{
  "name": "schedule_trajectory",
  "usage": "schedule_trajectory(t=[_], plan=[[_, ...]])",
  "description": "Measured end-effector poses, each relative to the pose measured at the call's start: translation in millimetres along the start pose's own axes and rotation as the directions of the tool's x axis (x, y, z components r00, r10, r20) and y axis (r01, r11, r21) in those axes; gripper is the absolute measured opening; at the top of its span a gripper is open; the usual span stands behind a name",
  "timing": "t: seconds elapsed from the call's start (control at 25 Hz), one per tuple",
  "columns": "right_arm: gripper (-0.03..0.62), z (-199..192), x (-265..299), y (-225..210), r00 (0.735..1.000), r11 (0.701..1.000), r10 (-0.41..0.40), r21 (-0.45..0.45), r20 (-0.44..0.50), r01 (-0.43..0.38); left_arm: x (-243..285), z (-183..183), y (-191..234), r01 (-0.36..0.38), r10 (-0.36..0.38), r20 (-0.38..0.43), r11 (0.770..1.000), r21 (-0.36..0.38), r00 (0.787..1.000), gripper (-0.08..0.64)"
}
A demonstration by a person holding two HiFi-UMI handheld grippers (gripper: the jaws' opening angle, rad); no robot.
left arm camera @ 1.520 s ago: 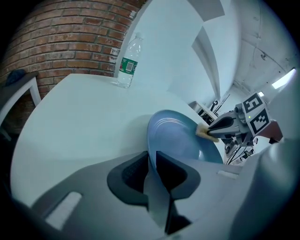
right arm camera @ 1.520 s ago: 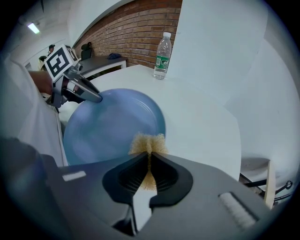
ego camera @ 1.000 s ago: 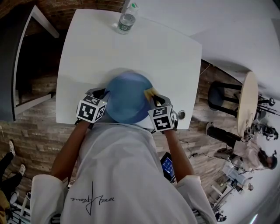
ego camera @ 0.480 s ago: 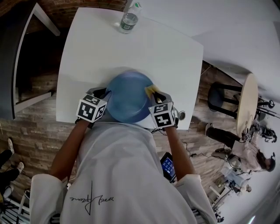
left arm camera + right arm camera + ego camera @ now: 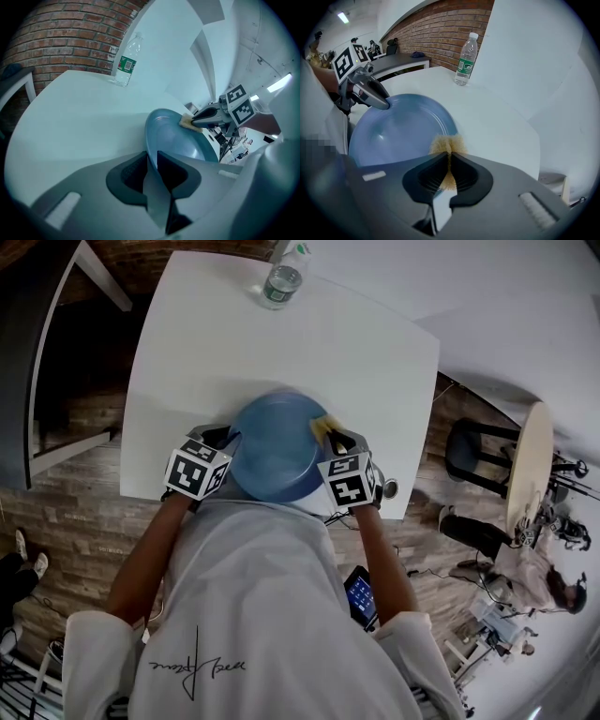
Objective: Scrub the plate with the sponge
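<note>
The sponge (image 5: pixel 327 424) has crept farther from the person along the rim of the blue plate (image 5: pixel 277 460) - the scrubbing stroke looks under way. The right tongs (image 5: pixel 339 439) pinch the sponge and press it on the plate just ahead of them. The left tongs (image 5: pixel 217 439) clamp the opposite rim, plate tilted over the bench (image 5: pixel 281 343). Both forearms reach forward - converging on the plate.

White short-sleeved shirt (image 5: pixel 253 606), black script
</note>
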State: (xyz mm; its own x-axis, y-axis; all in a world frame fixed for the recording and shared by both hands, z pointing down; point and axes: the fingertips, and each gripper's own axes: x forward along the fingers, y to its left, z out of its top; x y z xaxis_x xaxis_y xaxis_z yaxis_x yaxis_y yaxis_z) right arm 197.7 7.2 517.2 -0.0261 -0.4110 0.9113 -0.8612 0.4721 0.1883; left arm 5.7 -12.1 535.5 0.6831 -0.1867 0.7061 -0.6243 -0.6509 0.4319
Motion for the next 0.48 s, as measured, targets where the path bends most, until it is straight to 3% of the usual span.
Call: schedule_trajectory(t=[0.48], plan=[[0.029,14,7,0,1.000,1.000,0.022,-0.021,0.012,-0.022,0,0,-1,0.010,-0.010,-0.008,1.000,-0.005,1.000,0.086]])
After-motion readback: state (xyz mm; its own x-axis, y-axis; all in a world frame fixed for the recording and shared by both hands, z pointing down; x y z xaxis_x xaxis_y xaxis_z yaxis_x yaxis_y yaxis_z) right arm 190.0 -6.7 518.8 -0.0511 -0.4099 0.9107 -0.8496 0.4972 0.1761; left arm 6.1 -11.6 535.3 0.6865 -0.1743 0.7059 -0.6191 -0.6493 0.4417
